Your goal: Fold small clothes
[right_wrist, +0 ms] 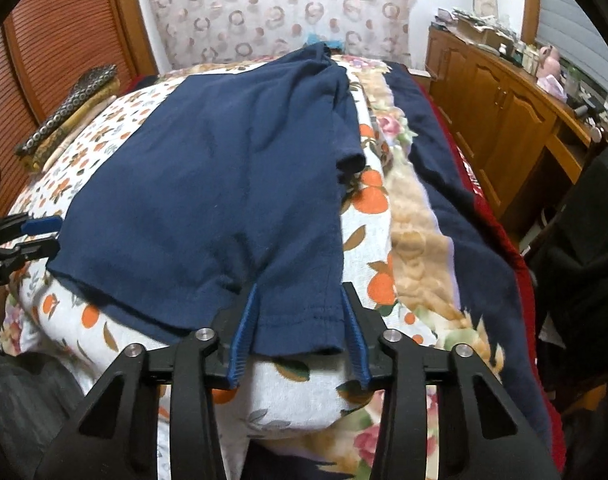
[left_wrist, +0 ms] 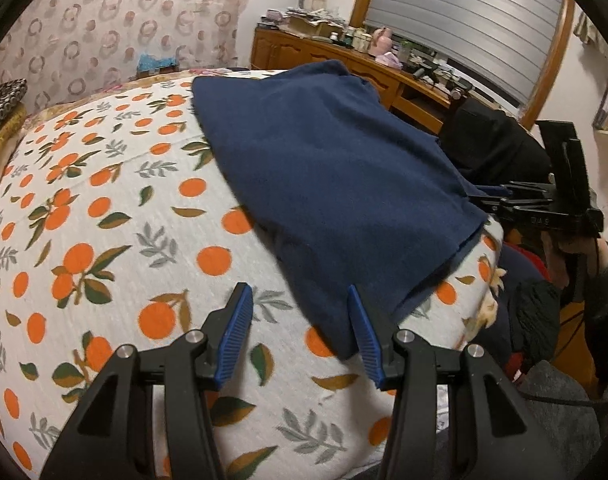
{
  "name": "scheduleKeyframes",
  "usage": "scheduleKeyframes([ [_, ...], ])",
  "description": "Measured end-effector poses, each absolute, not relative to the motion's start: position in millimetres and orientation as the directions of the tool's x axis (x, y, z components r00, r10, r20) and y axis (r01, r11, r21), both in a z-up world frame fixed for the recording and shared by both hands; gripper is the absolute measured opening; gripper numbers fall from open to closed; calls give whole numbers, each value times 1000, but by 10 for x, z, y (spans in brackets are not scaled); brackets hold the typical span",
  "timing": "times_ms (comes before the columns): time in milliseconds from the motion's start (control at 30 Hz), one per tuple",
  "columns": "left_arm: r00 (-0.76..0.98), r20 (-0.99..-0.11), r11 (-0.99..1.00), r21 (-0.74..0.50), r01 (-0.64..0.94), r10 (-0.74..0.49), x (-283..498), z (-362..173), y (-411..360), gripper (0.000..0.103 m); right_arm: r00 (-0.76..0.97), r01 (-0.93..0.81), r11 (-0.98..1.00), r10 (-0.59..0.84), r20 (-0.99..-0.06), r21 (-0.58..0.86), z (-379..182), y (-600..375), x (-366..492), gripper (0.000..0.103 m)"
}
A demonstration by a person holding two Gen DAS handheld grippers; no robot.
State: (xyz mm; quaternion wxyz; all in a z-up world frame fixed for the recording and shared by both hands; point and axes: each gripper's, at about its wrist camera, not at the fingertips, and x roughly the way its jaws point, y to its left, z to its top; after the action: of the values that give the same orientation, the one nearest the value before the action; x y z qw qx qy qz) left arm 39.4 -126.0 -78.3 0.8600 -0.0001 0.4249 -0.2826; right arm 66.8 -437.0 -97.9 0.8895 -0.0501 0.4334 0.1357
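Observation:
A navy blue T-shirt (left_wrist: 336, 184) lies flat on a bed covered by a white cloth with orange fruit print (left_wrist: 104, 240). My left gripper (left_wrist: 298, 300) is open just above the cloth, its right finger at the shirt's near corner. In the right wrist view the shirt (right_wrist: 208, 184) spreads across the bed, with a short sleeve at the right. My right gripper (right_wrist: 300, 300) is open, and the shirt's hem corner lies between its blue fingers. The left gripper (right_wrist: 44, 236) shows at the shirt's left edge, and the right gripper (left_wrist: 504, 200) shows at its right edge.
A wooden sideboard (right_wrist: 500, 108) with clutter stands along the right wall. A floral blanket and a dark navy and red blanket (right_wrist: 456, 184) lie right of the shirt. A patterned curtain (right_wrist: 280, 8) hangs behind the bed. Cushions (right_wrist: 68, 108) lie at the far left.

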Motion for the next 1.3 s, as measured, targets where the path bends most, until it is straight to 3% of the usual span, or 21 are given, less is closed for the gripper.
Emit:
scheduleKeyframes([
  [33, 470, -729, 832, -248, 495, -497, 382, -782, -1277, 43, 590, -289, 957, 199, -783, 26, -980, -4368, 659, 36],
  [100, 448, -727, 815, -266, 515, -520, 362, -777, -1316, 39, 583, -310, 950, 230, -779, 48, -982, -4356, 639, 20],
  [167, 432, -728, 804, -274, 528, -532, 354, -777, -1352, 27, 579, -335, 941, 253, -775, 56, -987, -4319, 618, 12],
  [267, 412, -732, 795, -289, 533, -542, 378, -789, -1374, 6, 588, -358, 931, 279, -760, 64, -984, -4302, 595, 9],
  [333, 411, -730, 793, -290, 536, -546, 388, -771, -1385, 2, 600, -358, 930, 299, -742, 84, -952, -4328, 600, 8],
  [567, 486, -640, 778, -308, 548, -595, 502, -312, -1356, 1, 695, -372, 921, 361, -622, 118, -490, -4389, 643, 8],
  [800, 584, -565, 801, -276, 531, -582, 1178, 187, -1297, 1, 771, -382, 918, 381, -510, 108, -6, -4367, 1165, 8],
  [1300, 635, -593, 867, -288, 406, -494, 2546, 29, -1132, 1, 781, -397, 916, 366, -506, 51, 50, -4184, 2542, 8],
])
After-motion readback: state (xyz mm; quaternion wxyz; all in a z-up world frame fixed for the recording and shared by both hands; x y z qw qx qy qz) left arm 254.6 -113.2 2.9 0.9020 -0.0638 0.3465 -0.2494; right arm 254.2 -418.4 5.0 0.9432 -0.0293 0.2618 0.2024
